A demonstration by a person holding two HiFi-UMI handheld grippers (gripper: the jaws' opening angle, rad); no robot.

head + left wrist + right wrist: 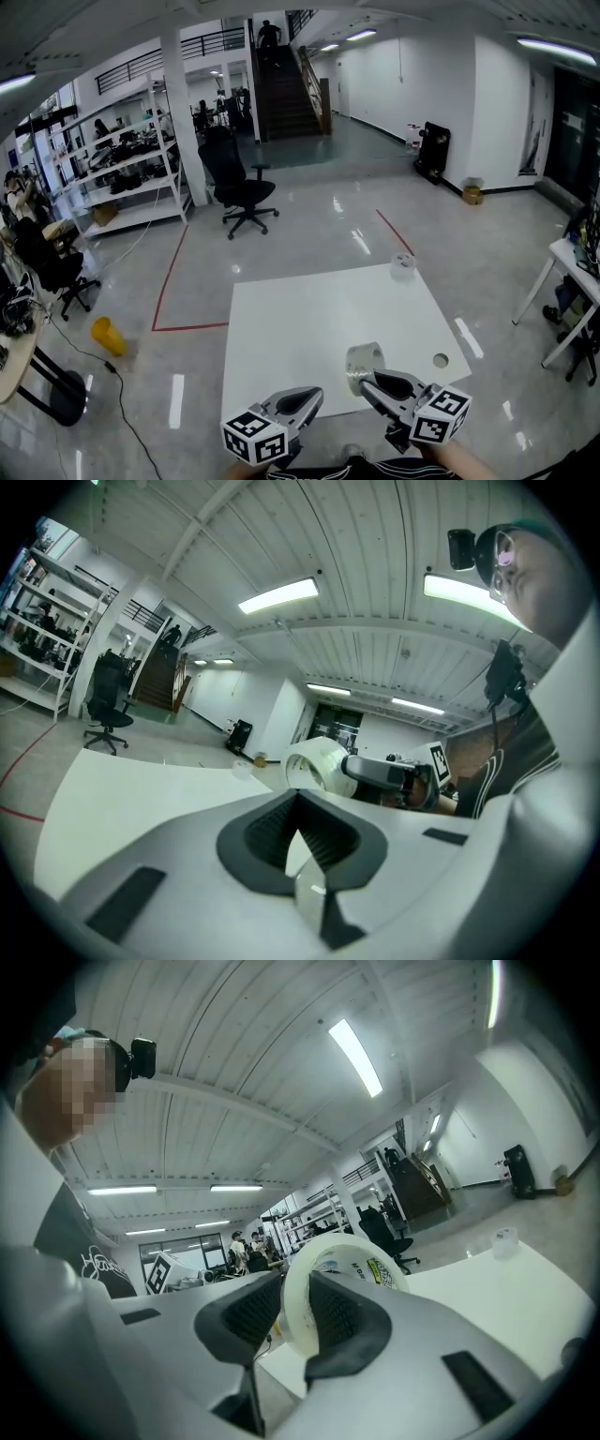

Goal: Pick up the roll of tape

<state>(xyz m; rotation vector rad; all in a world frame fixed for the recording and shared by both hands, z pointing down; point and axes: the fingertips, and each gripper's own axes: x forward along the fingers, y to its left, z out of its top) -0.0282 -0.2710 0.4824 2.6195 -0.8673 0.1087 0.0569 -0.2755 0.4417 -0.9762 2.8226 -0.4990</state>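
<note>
Tape (362,361) sits upright in the right gripper (370,380), lifted clear of the table (300,319); gripping the ring wall likely suits a roll too wide to span. Right jaws are about half spread, pinching that wall. Left gripper (314,394) hangs beside, jaws pressed together, holding 0 things

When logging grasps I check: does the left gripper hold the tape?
No; the left gripper is empty, the right gripper grips the roll of tape.
</note>
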